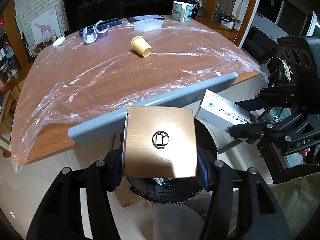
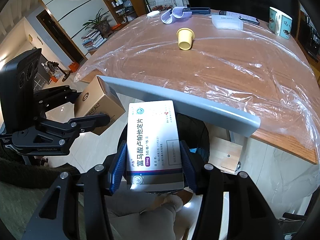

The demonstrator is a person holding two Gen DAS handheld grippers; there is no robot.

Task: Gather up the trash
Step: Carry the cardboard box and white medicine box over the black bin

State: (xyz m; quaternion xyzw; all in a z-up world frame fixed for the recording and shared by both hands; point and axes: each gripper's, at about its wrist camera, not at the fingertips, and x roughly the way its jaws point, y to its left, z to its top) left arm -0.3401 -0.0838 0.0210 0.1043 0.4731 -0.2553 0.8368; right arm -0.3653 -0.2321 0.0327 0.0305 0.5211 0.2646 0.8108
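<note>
My left gripper (image 1: 160,170) is shut on a gold cardboard box (image 1: 160,142), held off the table's front edge above a black-lined trash bin (image 1: 168,194). The same gold box (image 2: 100,104) shows at left in the right wrist view. My right gripper (image 2: 153,170) is shut on a white medicine box (image 2: 154,144), also over the bin (image 2: 200,132); that medicine box (image 1: 222,110) appears at right in the left wrist view. A yellow paper cup (image 1: 141,46) lies on its side on the plastic-covered table, far from both grippers; it is also seen as the cup (image 2: 185,38).
A grey chair back (image 1: 152,104) stands between the bin and the wooden table (image 1: 100,76). At the far edge sit a patterned mug (image 1: 182,11), a clear plastic case (image 1: 148,25), white curved holders (image 1: 94,33) and a phone (image 1: 148,17). A person's lap lies below.
</note>
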